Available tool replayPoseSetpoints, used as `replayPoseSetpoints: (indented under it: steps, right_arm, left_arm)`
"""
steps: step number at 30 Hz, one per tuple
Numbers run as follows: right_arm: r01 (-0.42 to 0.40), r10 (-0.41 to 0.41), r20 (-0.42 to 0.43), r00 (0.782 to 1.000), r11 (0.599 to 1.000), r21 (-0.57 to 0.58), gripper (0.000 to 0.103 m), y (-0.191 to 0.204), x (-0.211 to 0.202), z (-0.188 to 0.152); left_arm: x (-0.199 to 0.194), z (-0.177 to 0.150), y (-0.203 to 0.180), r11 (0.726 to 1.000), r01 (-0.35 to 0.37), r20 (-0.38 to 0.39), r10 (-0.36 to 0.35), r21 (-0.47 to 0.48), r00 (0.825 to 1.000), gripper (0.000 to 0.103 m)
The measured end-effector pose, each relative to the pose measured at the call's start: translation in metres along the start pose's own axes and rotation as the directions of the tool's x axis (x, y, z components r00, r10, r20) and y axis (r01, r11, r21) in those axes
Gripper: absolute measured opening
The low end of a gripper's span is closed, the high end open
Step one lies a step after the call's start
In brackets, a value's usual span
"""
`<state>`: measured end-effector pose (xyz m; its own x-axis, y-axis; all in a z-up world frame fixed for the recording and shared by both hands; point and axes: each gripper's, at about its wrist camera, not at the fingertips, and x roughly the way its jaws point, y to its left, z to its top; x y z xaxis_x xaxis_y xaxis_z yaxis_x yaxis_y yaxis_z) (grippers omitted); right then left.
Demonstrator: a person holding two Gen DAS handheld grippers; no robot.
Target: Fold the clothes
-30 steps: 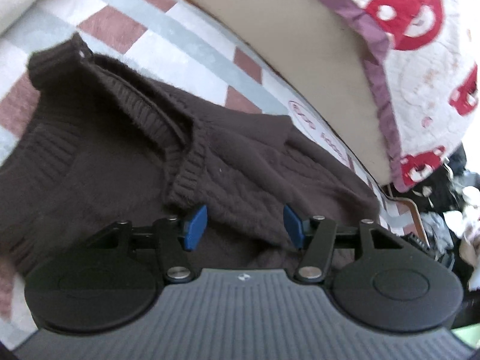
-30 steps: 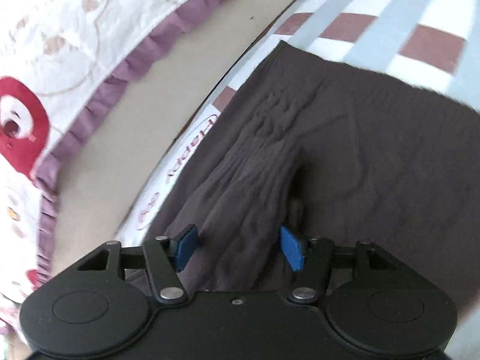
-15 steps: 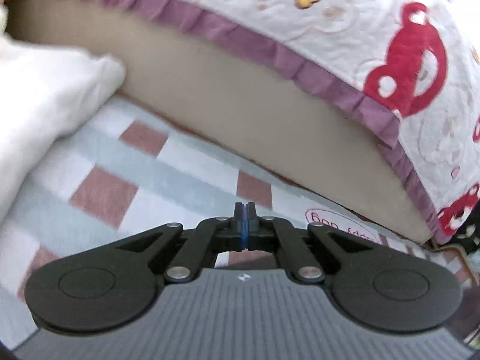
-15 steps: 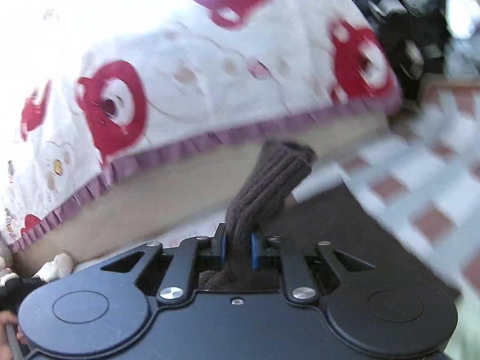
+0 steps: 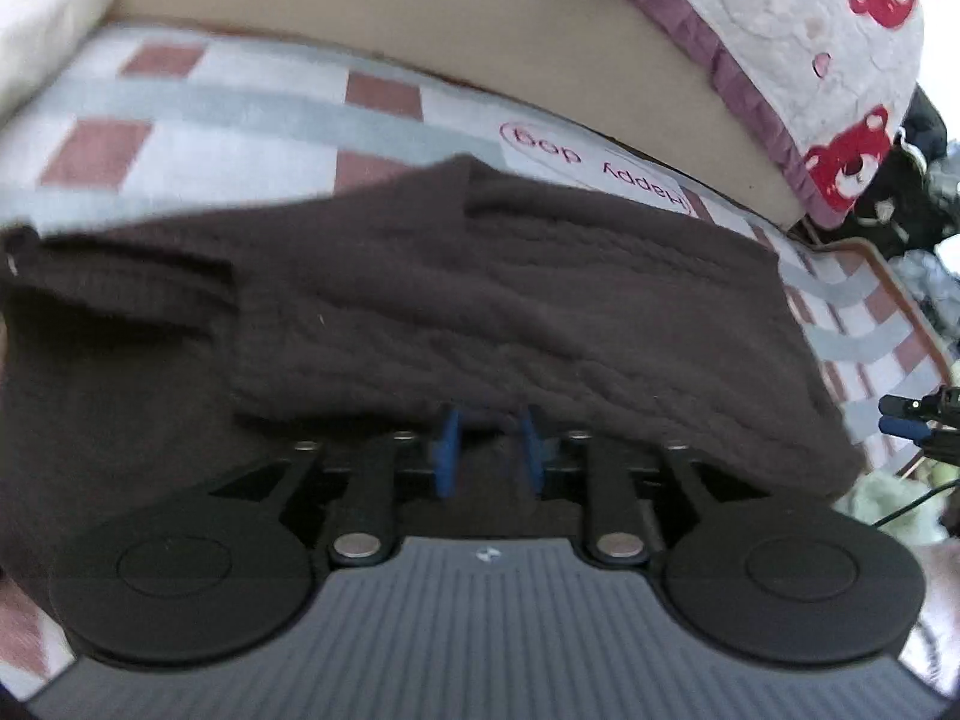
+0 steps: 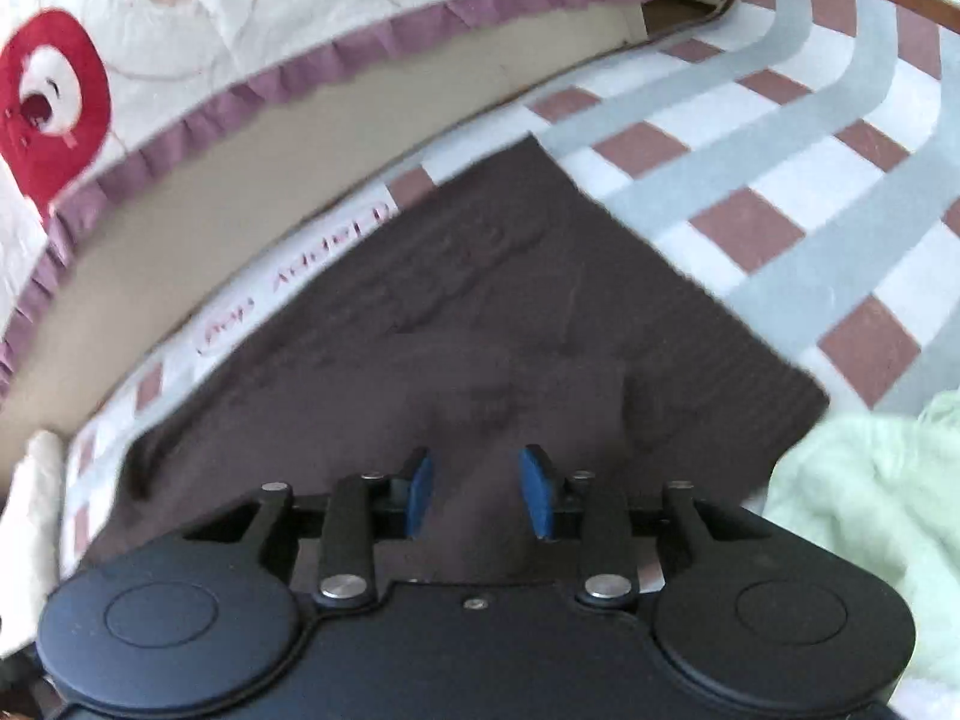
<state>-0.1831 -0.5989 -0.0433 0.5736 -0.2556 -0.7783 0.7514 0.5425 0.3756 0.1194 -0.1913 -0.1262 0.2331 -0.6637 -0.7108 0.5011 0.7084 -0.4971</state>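
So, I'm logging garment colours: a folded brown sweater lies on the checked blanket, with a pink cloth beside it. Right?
Not quite. The cloth beside the brown sweater is pale green, not pink; the right wrist view shows it. The sweater does lie folded on the checked blanket.

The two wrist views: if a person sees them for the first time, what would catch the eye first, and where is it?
First, the dark brown sweater, lying spread over the checked blanket in the middle of both views. Behind it, the white quilt with red bears and a purple frill runs along the top. A pale green cloth lies at the right edge of the right wrist view.
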Motion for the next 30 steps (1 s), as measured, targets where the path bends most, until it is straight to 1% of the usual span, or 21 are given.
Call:
replayPoseSetpoints:
  steps: [1,3,4,5,7,8,9,11,12,14,16,18,20,21,24,25,26,27,28,29,30]
  right_arm:
    - [-0.003,0.003,0.001,1.0,1.0,-0.02,0.038,0.003,-0.004,0.004]
    - [-0.012,0.016,0.045,0.999,0.997,-0.079,0.038,0.014,-0.013,0.012]
    - [-0.026,0.034,0.068,0.997,0.992,-0.124,0.039,0.022,-0.014,0.018]
    - [-0.074,0.087,0.066,0.994,0.98,-0.184,0.039,0.029,-0.007,0.028]
    - [-0.192,0.212,0.035,0.977,0.932,-0.308,0.041,0.043,0.013,0.05]
    - [-0.248,0.255,-0.019,0.967,0.915,-0.319,0.042,0.046,0.031,0.063]
    - [-0.302,0.29,-0.085,0.953,0.901,-0.31,0.042,0.048,0.053,0.076]
    - [-0.314,0.276,-0.167,0.947,0.907,-0.282,0.042,0.05,0.098,0.094]
    - [-0.303,0.26,-0.179,0.949,0.911,-0.279,0.042,0.051,0.116,0.096]
    - [-0.277,0.227,-0.2,0.953,0.92,-0.277,0.042,0.05,0.146,0.093]
    - [-0.239,0.18,-0.209,0.961,0.922,-0.306,0.042,0.047,0.161,0.084]
    - [-0.192,0.135,-0.195,0.971,0.929,-0.315,0.042,0.039,0.163,0.078]
    - [-0.223,0.176,-0.186,0.967,0.936,-0.273,0.045,0.025,0.162,0.078]
    - [-0.254,0.204,-0.205,0.957,0.932,-0.257,0.048,0.02,0.164,0.078]
    - [-0.309,0.244,-0.254,0.936,0.914,-0.264,0.048,0.019,0.175,0.078]
    - [-0.323,0.257,-0.249,0.934,0.906,-0.274,0.049,0.021,0.176,0.077]
    - [-0.336,0.271,-0.244,0.931,0.898,-0.284,0.049,0.022,0.177,0.076]
    - [-0.355,0.289,-0.244,0.926,0.886,-0.298,0.051,0.024,0.179,0.074]
    - [-0.368,0.301,-0.237,0.924,0.871,-0.326,0.038,0.027,0.18,0.07]
    - [-0.359,0.298,-0.215,0.93,0.861,-0.359,0.028,0.03,0.181,0.066]
    - [-0.344,0.291,-0.19,0.938,0.856,-0.386,0.021,0.031,0.18,0.061]
  left_arm:
    - [0.0,-0.001,0.007,0.998,0.018,-0.005,-0.018,-0.059,1.0,0.029]
    - [0.001,-0.002,0.022,0.987,0.038,-0.007,-0.039,-0.158,0.999,0.029]
    - [0.001,-0.003,0.028,0.981,0.035,-0.009,-0.038,-0.191,0.999,0.029]
    - [0.0,-0.003,0.031,0.979,0.025,-0.01,-0.028,-0.204,1.0,0.029]
    - [0.002,-0.002,0.034,0.977,0.009,-0.01,-0.011,-0.212,1.0,0.029]
    - [0.003,-0.001,0.034,0.977,0.008,-0.009,-0.01,-0.211,1.0,0.03]
    - [0.005,0.0,0.035,0.975,0.007,0.006,-0.006,-0.22,1.0,0.035]
    - [0.008,0.002,0.038,0.966,-0.002,0.051,0.015,-0.257,0.999,0.047]
    - [0.009,0.004,0.04,0.96,-0.01,0.063,0.029,-0.278,0.998,0.047]
    - [0.016,0.01,0.043,0.953,0.008,0.057,0.01,-0.303,0.998,0.047]
    - [0.023,0.015,0.043,0.952,0.028,0.05,-0.013,-0.305,0.999,0.047]
    - [0.027,0.019,0.04,0.954,0.027,0.058,-0.01,-0.298,0.998,0.047]
    - [0.032,0.021,0.04,0.951,0.034,0.071,-0.013,-0.309,0.997,0.05]
    - [0.035,0.022,0.041,0.948,0.034,0.078,-0.01,-0.316,0.997,0.054]
    - [0.045,0.029,0.044,0.944,0.039,0.122,0.001,-0.327,0.993,0.055]
    - [0.049,0.033,0.045,0.943,0.041,0.139,0.005,-0.329,0.99,0.051]
    - [0.053,0.037,0.045,0.951,0.06,0.152,-0.014,-0.304,0.988,0.015]
    - [0.056,0.042,0.041,0.965,0.071,0.154,-0.032,-0.253,0.988,0.008]
    - [0.056,0.046,0.032,0.982,0.042,0.171,-0.01,-0.185,0.985,0.008]
    - [0.054,0.05,0.021,0.994,-0.007,0.202,0.03,-0.111,0.979,0.008]
    - [0.051,0.054,0.009,0.998,-0.059,0.235,0.066,-0.037,0.97,0.008]
